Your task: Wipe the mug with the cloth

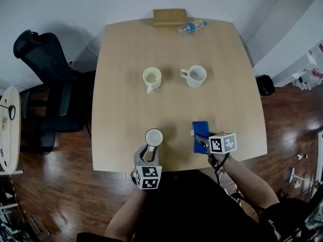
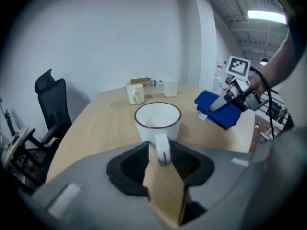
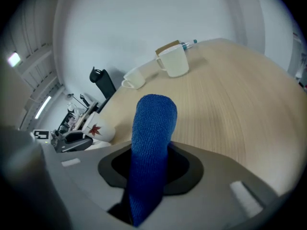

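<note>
A white mug with a dark rim stands near the table's front edge. My left gripper is shut on its handle; the left gripper view shows the handle pinched between the jaws and the mug upright and empty. To its right my right gripper is shut on a blue cloth. In the right gripper view the cloth sticks up folded from the jaws, with the mug off to the left. The left gripper view shows the cloth just above the table.
The wooden table carries a cream mug and a white mug at its middle. A water bottle and a wooden block lie at the far edge. A black office chair stands to the left.
</note>
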